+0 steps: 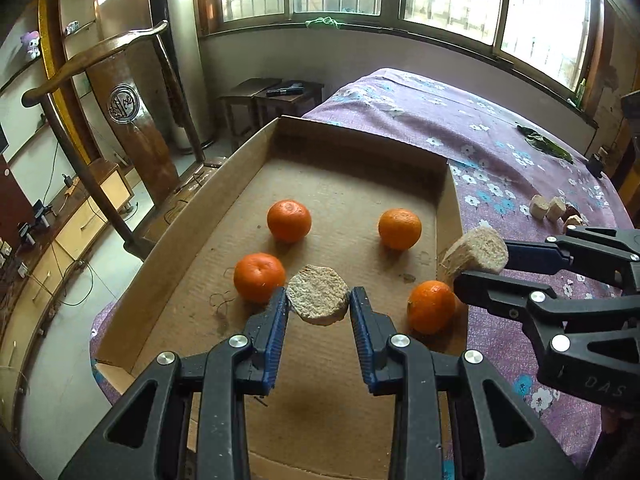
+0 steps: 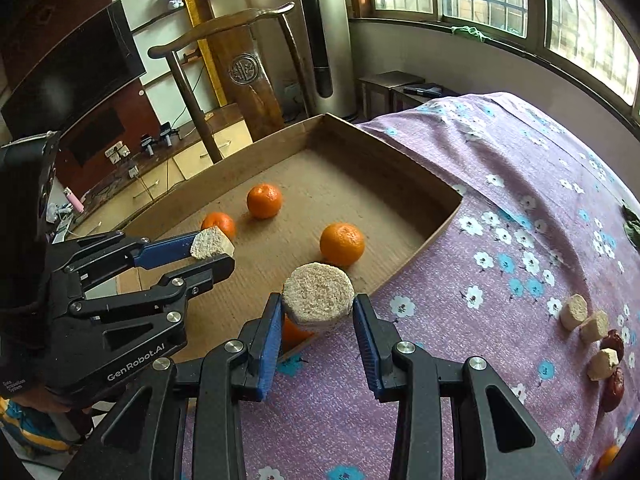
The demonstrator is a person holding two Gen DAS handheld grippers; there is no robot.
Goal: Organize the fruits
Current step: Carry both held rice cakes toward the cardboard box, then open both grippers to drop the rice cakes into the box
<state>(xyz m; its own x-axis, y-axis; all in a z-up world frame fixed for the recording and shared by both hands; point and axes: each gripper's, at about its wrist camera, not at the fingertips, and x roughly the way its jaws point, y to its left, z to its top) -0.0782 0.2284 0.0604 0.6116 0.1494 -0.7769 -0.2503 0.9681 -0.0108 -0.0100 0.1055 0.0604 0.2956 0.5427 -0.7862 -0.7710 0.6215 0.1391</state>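
Note:
My left gripper (image 1: 319, 299) is shut on a round beige fibrous chunk (image 1: 318, 300), held above the floor of a shallow cardboard box (image 1: 360, 136). Several oranges lie in the box; one (image 1: 259, 277) is just left of the held chunk and another (image 1: 431, 306) sits by the right wall. My right gripper (image 2: 318, 305) is shut on a second beige chunk (image 2: 319, 296) over the box's near right rim (image 2: 416, 248). From each wrist view the other gripper shows too: the right gripper (image 1: 480, 270) with its chunk (image 1: 476, 254), and the left gripper (image 2: 214, 254) with its chunk (image 2: 211, 243).
The box rests on a purple flowered cloth (image 2: 480, 208). On the cloth to the right lie more beige chunks (image 2: 574, 311) and dark red fruits (image 2: 614, 388), with one orange (image 2: 608, 458) at the lower right edge. A wooden chair (image 1: 120, 80) stands beyond the box's left side.

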